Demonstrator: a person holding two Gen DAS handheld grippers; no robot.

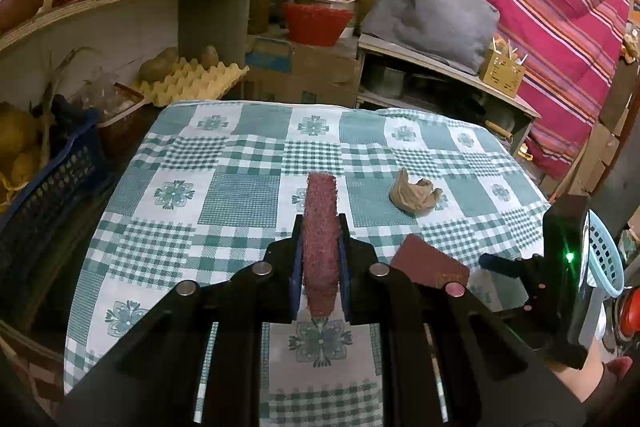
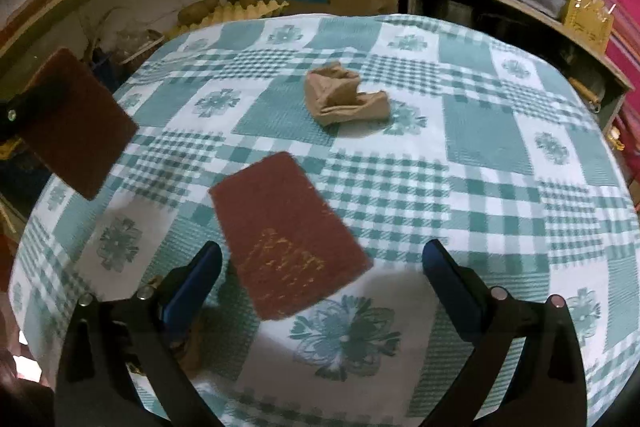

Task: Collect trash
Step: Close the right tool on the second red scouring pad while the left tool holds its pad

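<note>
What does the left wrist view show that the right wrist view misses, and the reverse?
Only the left wrist view shows the light blue basket at the right edge and the left gripper shut on a maroon scouring pad seen edge-on. Only the right wrist view shows the right gripper open, with nothing between its fingers. Both share the second maroon pad and crumpled brown paper on the checked tablecloth.

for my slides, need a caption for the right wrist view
Open right tool above a maroon scouring pad on the checked tablecloth, crumpled paper beyond.

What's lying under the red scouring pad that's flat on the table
Only the checked tablecloth shows around the flat scouring pad; whatever the pad itself covers stays hidden.
</note>
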